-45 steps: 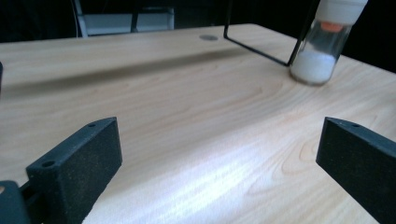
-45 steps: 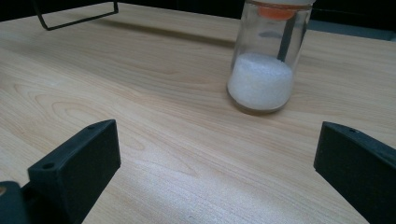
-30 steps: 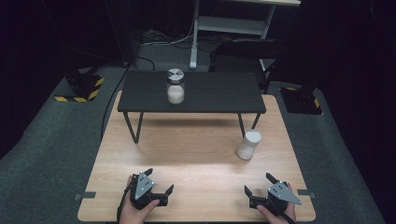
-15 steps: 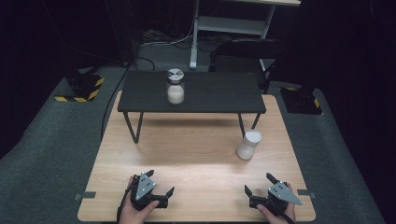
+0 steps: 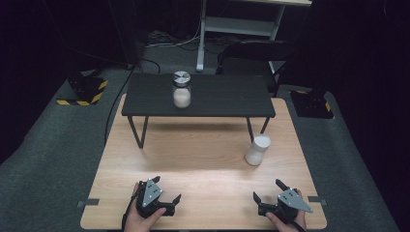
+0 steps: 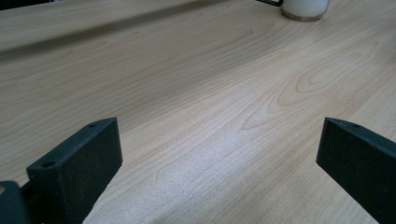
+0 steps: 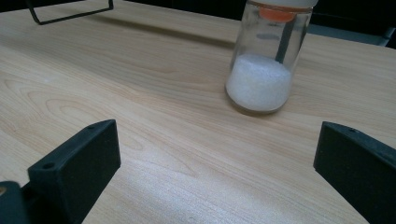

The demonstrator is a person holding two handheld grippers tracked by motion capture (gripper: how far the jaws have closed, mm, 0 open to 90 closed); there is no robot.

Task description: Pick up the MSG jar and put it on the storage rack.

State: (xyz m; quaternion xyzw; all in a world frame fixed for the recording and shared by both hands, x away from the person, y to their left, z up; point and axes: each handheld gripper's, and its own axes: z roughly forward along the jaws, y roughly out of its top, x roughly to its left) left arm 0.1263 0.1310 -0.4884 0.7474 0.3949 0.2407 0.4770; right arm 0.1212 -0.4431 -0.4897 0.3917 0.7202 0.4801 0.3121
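Standing upright on the table [image 5: 159, 159], right of middle, the white jar [image 5: 257, 150] is waiting untouched. Nothing is changing from 1 second ago: both grippers, left [image 5: 167, 204] and right [image 5: 267, 193], are resting at the near edge, jaws apart. A 2nd jar [image 5: 182, 90] is sitting on the black shelf [image 5: 227, 96], well clear.

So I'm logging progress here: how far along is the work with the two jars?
Nothing looks done yet. One jar with a metal lid stands on the black shelf; the white-capped jar stands on the wooden table, untouched. Nothing is in hand: the left gripper and right gripper sit at the near edge, jaws open and empty. Reaching for and handling a jar, probably the nearer one, is all left.
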